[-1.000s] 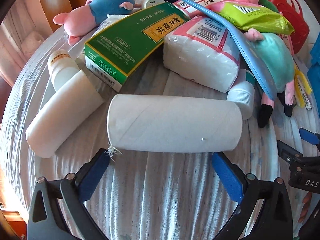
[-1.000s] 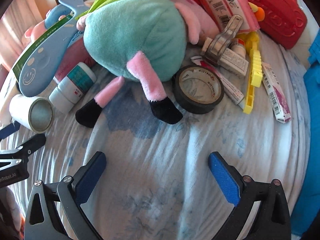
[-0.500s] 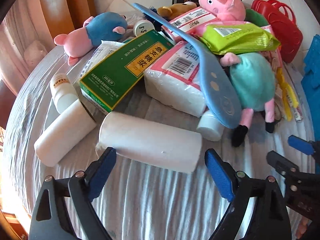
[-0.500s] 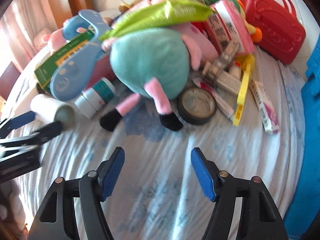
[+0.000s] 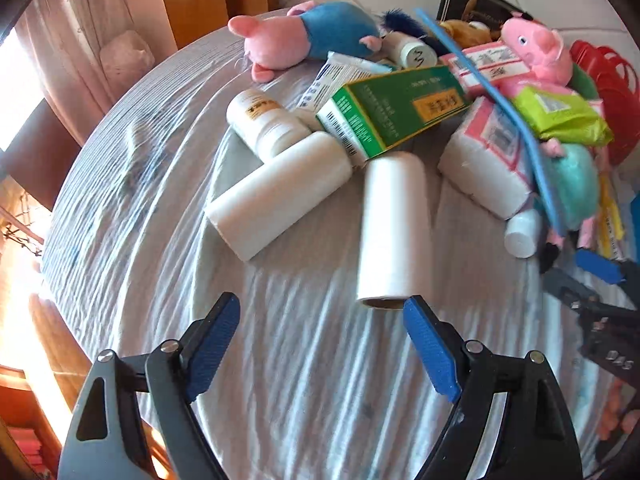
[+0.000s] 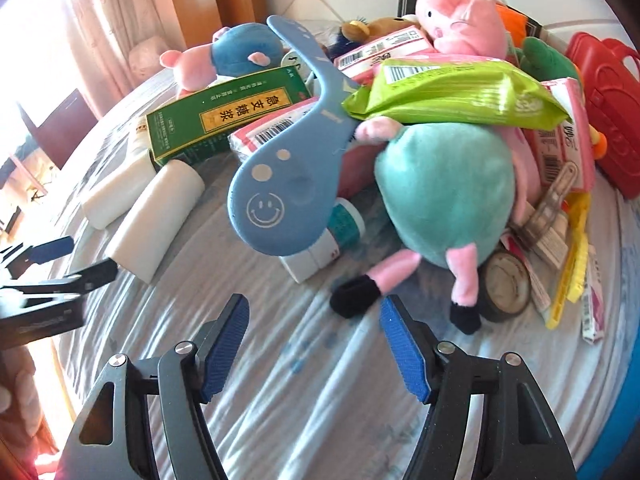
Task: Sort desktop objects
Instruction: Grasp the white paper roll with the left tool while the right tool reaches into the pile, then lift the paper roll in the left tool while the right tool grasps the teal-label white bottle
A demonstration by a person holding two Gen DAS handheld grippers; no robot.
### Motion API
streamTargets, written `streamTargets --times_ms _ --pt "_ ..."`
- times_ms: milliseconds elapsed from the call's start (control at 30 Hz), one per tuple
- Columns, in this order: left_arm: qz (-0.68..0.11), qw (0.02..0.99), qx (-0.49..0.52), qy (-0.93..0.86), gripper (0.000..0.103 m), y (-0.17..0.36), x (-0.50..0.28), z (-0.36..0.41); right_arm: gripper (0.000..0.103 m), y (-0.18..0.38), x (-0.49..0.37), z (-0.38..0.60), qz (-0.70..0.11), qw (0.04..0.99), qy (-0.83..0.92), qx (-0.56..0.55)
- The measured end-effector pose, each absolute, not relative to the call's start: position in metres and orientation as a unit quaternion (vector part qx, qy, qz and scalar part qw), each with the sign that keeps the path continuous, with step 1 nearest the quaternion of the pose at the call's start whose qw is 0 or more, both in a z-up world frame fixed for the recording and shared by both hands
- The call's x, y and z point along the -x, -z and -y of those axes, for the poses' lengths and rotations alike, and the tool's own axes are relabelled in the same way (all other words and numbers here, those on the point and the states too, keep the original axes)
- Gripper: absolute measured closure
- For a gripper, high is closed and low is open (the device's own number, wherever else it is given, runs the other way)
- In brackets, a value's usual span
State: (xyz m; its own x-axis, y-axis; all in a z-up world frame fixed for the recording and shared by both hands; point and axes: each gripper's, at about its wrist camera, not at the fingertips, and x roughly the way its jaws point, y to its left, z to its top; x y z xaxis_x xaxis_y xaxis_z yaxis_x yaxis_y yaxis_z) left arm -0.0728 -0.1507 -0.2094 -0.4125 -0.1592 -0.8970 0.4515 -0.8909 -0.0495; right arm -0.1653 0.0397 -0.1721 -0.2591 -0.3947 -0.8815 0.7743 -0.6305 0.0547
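A pile of objects lies on a cloth-covered round table (image 5: 132, 184). In the left wrist view two white rolls lie nearest: one (image 5: 394, 232) pointing at me, one (image 5: 280, 196) slanted to its left. Behind them are a white bottle (image 5: 264, 122), a green box (image 5: 394, 110) and a white tissue pack (image 5: 488, 164). My left gripper (image 5: 320, 344) is open and empty, just short of the nearer roll. My right gripper (image 6: 316, 344) is open and empty in front of a teal plush pig (image 6: 444, 196) and a blue paddle (image 6: 280, 196).
A blue-bodied plush pig (image 5: 308, 38) and a pink plush pig (image 5: 536, 46) lie at the back. A red basket (image 6: 608, 96) stands far right. A tape roll (image 6: 506, 288), a yellow strip (image 6: 572, 264) and small boxes lie at the right. Curtains hang at the left.
Both grippers have pulled back and turned, so the pile looks farther. The nearer white roll now points lengthwise at my left gripper instead of lying across it. My right gripper's jaws stand narrower.
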Motion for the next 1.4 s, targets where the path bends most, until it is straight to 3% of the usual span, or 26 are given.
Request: streamTargets --times_ms 167,367,533,633,700,733,767,900,1133,1400 --pt "-0.126 0.143 -0.502 0.843 0.017 0.208 0.115 0.136 0.023 0.175 0.172 -0.029 -0.19 0.375 0.766 -0.486" --pt "-0.115 0.117 -0.54 0.826 0.017 0.25 0.16 0.145 0.022 0.183 0.188 -0.011 -0.171 0.362 0.776 -0.486" --pt "-0.098 0.124 -0.535 0.83 0.017 0.264 0.174 0.151 0.039 0.202 0.196 0.007 -0.167 0.349 0.776 -0.498" --pt "-0.094 0.126 -0.525 0.837 0.02 0.263 0.177 0.155 0.039 0.207 0.2 0.008 -0.147 0.336 0.785 -0.499" --pt "-0.092 0.122 -0.516 0.843 0.034 0.26 0.176 0.154 0.045 0.211 0.202 0.009 -0.144 0.331 0.785 -0.503" --pt "-0.089 0.116 -0.514 0.845 0.048 0.258 0.175 0.153 0.058 0.211 0.199 0.01 -0.154 0.324 0.791 -0.495" --pt "-0.087 0.112 -0.514 0.846 0.058 0.256 0.174 0.151 0.059 0.21 0.196 0.01 -0.165 0.318 0.793 -0.492" --pt "-0.087 0.098 -0.52 0.844 0.058 0.254 0.168 0.143 0.068 0.208 0.191 0.002 -0.167 0.316 0.789 -0.5" --pt "-0.101 0.094 -0.511 0.848 0.058 0.231 0.142 0.127 0.068 0.186 0.176 -0.034 -0.184 0.318 0.792 -0.488" --pt "-0.083 0.098 -0.451 0.883 0.058 0.154 0.127 0.087 0.068 0.125 0.165 -0.075 -0.182 0.329 0.816 -0.439"
